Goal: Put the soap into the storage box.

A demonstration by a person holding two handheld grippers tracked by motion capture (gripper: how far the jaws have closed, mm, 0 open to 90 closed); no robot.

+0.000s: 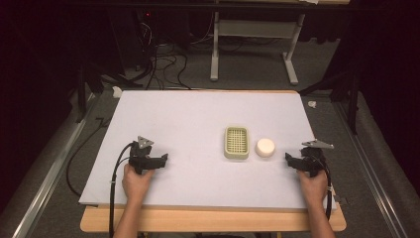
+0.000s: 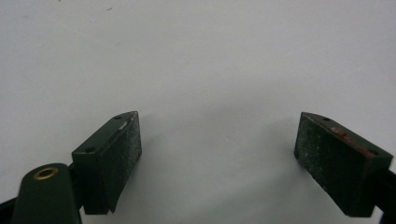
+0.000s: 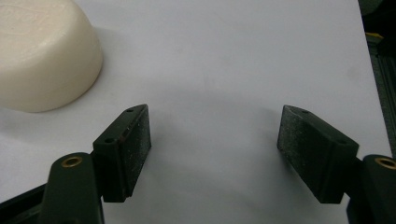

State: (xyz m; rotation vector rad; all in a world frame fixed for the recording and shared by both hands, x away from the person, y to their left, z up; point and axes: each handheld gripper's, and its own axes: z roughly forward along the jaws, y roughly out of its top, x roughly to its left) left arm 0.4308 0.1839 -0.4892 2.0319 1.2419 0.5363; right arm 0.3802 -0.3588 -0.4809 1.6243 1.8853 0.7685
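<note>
Your right gripper (image 1: 293, 159) rests near the right edge of the table (image 1: 198, 188), its jaws spread apart with nothing between them. The soap (image 1: 265, 147), a round cream bar, lies just to the left of it and a little farther from you; in the right gripper view the soap (image 3: 44, 53) sits ahead and to the left of the jaws, not touching them. Being round, it has no clear long axis. Just beyond the soap on the left stands the soap dish (image 1: 236, 142), close beside it. Your left gripper (image 1: 157, 161), also spread and empty, stays well apart near the left side, so the right hand is the nearer one.
</note>
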